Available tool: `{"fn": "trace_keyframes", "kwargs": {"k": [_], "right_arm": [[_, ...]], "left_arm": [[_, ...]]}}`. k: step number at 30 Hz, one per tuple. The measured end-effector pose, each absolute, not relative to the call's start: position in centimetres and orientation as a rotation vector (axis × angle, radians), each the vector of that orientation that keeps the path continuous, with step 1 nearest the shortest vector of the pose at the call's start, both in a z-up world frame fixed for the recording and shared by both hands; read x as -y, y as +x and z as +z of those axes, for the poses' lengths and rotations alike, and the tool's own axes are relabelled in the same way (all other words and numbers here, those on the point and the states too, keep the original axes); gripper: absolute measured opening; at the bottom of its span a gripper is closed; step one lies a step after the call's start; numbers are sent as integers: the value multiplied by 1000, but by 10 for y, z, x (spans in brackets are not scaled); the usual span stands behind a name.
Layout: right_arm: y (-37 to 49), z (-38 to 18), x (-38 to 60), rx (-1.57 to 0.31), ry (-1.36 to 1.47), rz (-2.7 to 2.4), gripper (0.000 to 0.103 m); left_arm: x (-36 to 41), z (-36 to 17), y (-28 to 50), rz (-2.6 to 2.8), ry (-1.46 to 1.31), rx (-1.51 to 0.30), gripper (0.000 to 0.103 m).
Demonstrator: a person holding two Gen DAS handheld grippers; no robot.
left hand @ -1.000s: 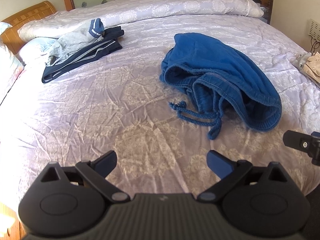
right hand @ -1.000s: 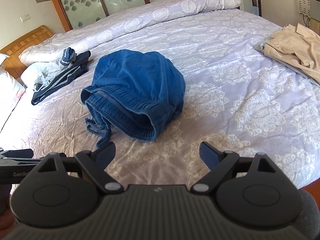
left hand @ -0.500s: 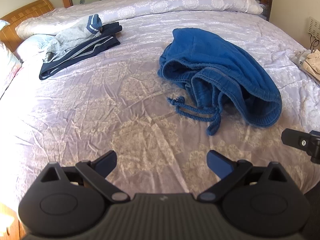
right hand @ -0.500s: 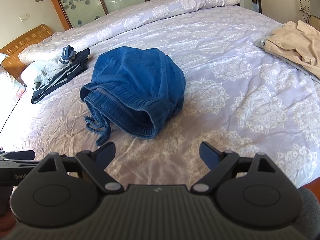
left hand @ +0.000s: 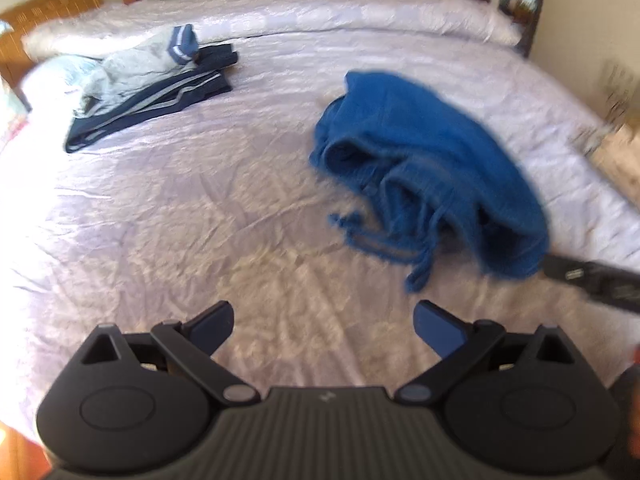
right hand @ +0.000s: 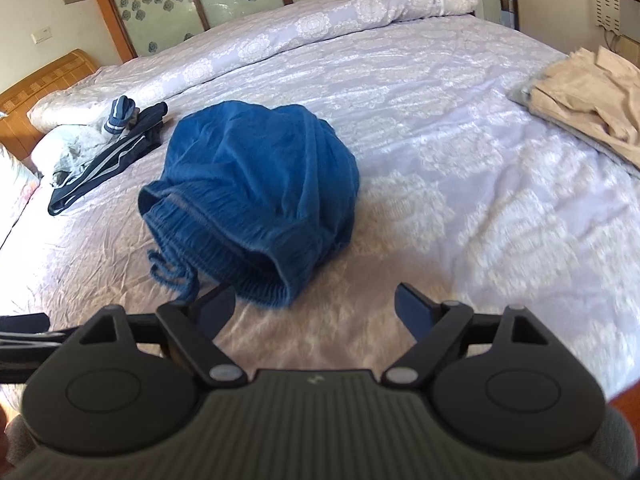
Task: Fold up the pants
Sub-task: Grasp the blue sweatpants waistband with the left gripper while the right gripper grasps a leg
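Observation:
The blue pants (left hand: 432,184) lie in a crumpled heap on the lilac bedspread (left hand: 200,220), waistband and drawstring (left hand: 380,240) toward me. They also show in the right wrist view (right hand: 260,192). My left gripper (left hand: 324,322) is open and empty, above the bedspread short of the drawstring. My right gripper (right hand: 314,308) is open and empty, its left fingertip (right hand: 218,304) just in front of the waistband. The right gripper's tip shows in the left wrist view (left hand: 592,280), beside the waistband.
Dark striped clothes with a pale garment (left hand: 152,88) lie at the far left near the pillows, also in the right wrist view (right hand: 104,148). A beige garment (right hand: 588,96) lies at the right edge. A rolled quilt (right hand: 320,24) lines the far side.
Both grippers have moved forward toward the blue pants, which now look larger and closer. The left view is blurred by motion. Both grippers stay open.

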State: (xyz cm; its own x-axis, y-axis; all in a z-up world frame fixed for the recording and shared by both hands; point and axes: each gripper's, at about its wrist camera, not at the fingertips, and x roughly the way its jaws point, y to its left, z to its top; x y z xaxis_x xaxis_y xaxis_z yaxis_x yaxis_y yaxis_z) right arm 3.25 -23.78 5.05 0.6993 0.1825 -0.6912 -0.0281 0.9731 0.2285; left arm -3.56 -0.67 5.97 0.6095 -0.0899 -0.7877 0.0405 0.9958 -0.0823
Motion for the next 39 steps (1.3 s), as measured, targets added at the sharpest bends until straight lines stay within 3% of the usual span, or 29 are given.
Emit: {"fn": "trace_keyframes", "kwargs": {"k": [2, 3, 4, 6, 11, 17, 19, 21, 22, 23, 25, 26, 33, 39], "right_arm": [[45, 48, 235, -792, 195, 132, 79], [51, 45, 234, -796, 184, 134, 68], [59, 41, 231, -808, 164, 136, 43], [72, 34, 225, -875, 164, 162, 11], [53, 59, 206, -843, 347, 454, 11], [20, 84, 161, -769, 240, 774, 11], [16, 86, 156, -764, 212, 808, 12], [15, 87, 154, -773, 200, 820, 12], [18, 85, 156, -789, 193, 809, 16], [19, 83, 158, -800, 206, 808, 19], [21, 81, 160, -807, 249, 809, 39], [21, 82, 162, -789, 260, 802, 41], [51, 74, 200, -770, 362, 586, 41], [82, 56, 216, -791, 424, 427, 42]], "left_arm": [[-3, 67, -34, -129, -127, -898, 102], [-8, 71, -32, -151, -156, -893, 102], [-13, 73, -31, -175, -183, -891, 102], [-22, 77, -28, -222, -248, -895, 102], [-45, 76, -18, -387, -463, -921, 102], [-64, 54, 0, -452, -653, -983, 102], [-63, 47, 3, -457, -677, -999, 72], [-64, 45, 6, -476, -690, -1005, 36], [-66, 50, 9, -454, -671, -993, 28], [-73, 58, 7, -427, -642, -964, 12], [-98, 74, 6, -371, -650, -897, 12], [-116, 82, 4, -346, -675, -863, 12], [-223, 100, -35, -83, -749, -731, 12], [-248, 88, -52, -20, -794, -745, 12]]}}
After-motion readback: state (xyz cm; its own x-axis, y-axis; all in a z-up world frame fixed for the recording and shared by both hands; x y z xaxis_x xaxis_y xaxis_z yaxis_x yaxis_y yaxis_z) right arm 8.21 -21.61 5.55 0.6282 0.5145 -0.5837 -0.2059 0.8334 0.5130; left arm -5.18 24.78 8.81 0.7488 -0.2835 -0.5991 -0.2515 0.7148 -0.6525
